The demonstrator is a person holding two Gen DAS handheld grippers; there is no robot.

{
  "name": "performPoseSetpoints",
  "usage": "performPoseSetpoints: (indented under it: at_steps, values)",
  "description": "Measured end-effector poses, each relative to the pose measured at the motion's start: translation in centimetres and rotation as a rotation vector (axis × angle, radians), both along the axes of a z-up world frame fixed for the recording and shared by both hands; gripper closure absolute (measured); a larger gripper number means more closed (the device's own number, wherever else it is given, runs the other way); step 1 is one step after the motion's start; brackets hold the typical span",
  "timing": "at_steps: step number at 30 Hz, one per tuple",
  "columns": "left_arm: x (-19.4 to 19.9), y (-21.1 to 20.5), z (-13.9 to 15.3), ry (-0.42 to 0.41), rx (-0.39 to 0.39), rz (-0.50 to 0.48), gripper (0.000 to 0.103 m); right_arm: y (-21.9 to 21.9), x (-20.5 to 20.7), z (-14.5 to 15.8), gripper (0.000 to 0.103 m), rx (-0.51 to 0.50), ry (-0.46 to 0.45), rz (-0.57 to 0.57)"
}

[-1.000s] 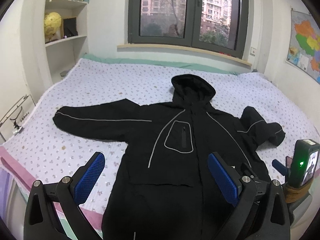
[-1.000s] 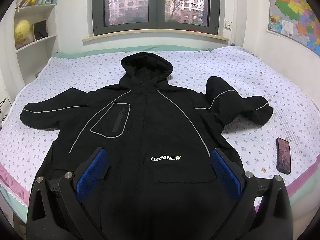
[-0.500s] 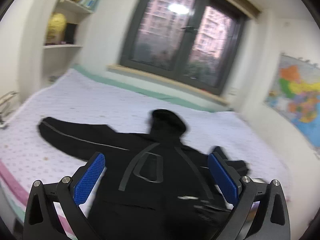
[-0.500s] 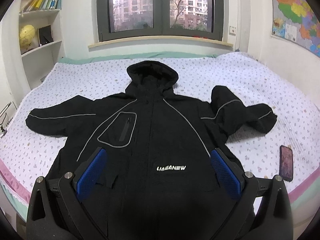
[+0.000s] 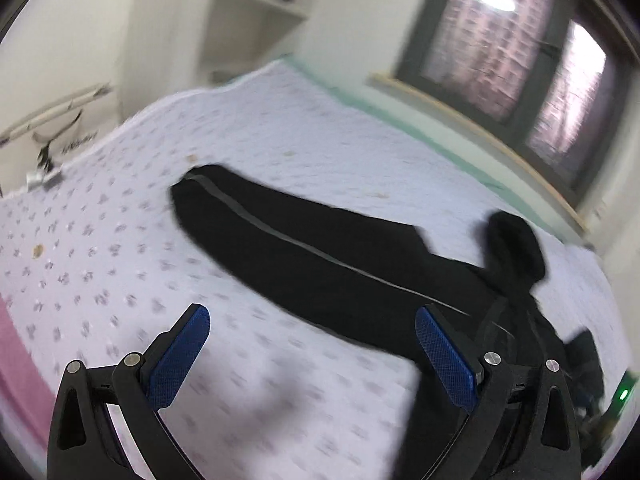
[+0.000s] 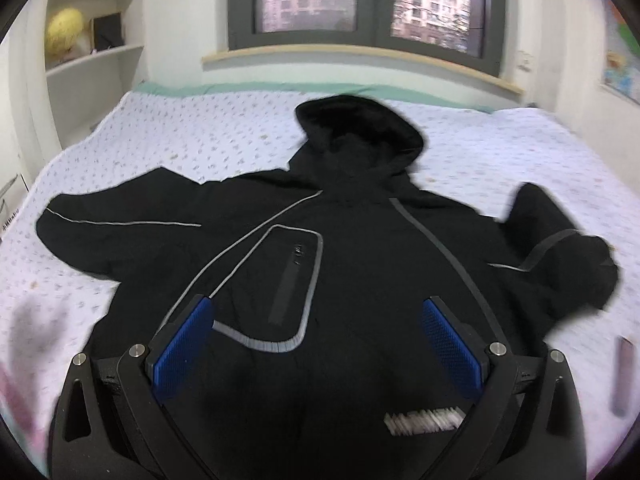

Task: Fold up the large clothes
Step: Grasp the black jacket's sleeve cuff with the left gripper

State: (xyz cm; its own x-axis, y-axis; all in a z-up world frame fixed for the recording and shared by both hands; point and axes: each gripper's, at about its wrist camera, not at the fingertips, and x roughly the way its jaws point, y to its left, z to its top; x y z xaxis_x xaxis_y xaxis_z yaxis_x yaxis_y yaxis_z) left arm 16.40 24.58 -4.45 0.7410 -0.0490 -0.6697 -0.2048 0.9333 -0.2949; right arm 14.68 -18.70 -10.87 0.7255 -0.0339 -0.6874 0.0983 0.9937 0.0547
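Observation:
A large black hooded jacket (image 6: pixel 352 280) with grey piping lies face up on the bed. Its left sleeve (image 5: pixel 304 256) stretches out flat. Its right sleeve (image 6: pixel 560 240) is bunched up. My left gripper (image 5: pixel 312 344) is open and empty, above the bedsheet just in front of the outstretched sleeve. My right gripper (image 6: pixel 316 332) is open and empty over the jacket's chest, near the zip pocket (image 6: pixel 288 280). The hood (image 6: pixel 360 128) points toward the window.
The bed (image 6: pixel 224 136) has a white flowered cover with a pink edge (image 5: pixel 16 360) at the near side. A phone (image 6: pixel 622 376) lies on the bed at the right. Shelves (image 6: pixel 92 52) stand at the left, a window (image 6: pixel 360 0) behind.
My left gripper has swung left and down toward the outstretched sleeve. My right gripper has moved in closer over the jacket's chest. Both stay open.

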Motion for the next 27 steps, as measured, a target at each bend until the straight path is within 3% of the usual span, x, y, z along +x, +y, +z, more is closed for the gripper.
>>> performPoseSetpoints:
  at_steps: [4, 7, 10, 13, 15, 17, 18, 19, 22, 25, 27]
  values:
    - [4.8, 4.9, -3.3, 0.053, -0.049, 0.053, 0.001, -0.2, 3.0, -7.7, 0.005, 0.087, 0.139, -0.005]
    - [8.3, 9.8, -5.8, 0.074, -0.155, 0.170, 0.001, 0.2, 2.8, -7.7, 0.005, 0.066, 0.101, -0.003]
    - [11.1, 12.9, -8.1, 0.090, -0.184, 0.270, 0.001, 0.7, 3.0, -7.9, 0.004, 0.053, 0.107, 0.003]
    - [14.0, 14.2, -10.7, 0.094, -0.250, 0.277, 0.001, 0.4, 3.0, -7.9, 0.003, 0.061, 0.106, 0.006]
    - [15.5, 14.0, -11.2, 0.064, -0.231, 0.262, 0.001, 0.4, 3.2, -7.9, 0.002, 0.055, 0.108, 0.007]
    - [16.9, 12.9, -10.9, 0.035, -0.165, 0.238, 0.018, 0.5, 3.4, -8.1, 0.001, 0.043, 0.111, 0.006]
    - [17.6, 12.2, -10.7, 0.037, -0.127, 0.216, 0.052, 0.6, 3.4, -8.1, 0.001, 0.038, 0.113, 0.005]
    - [18.2, 12.0, -10.6, 0.043, -0.091, 0.203, 0.070, 0.6, 3.3, -8.1, 0.001, 0.035, 0.115, 0.005]
    - [17.6, 10.8, -9.9, 0.005, 0.002, 0.197, 0.079, 0.5, 3.3, -8.1, 0.000, 0.034, 0.115, 0.005]
    - [17.8, 12.3, -11.4, 0.083, -0.023, 0.272, 0.079, 0.5, 3.3, -8.1, 0.000, 0.033, 0.116, 0.005]
    - [17.7, 11.5, -11.0, 0.083, 0.011, 0.261, 0.080, 0.4, 3.5, -8.2, 0.000, 0.031, 0.116, 0.005]
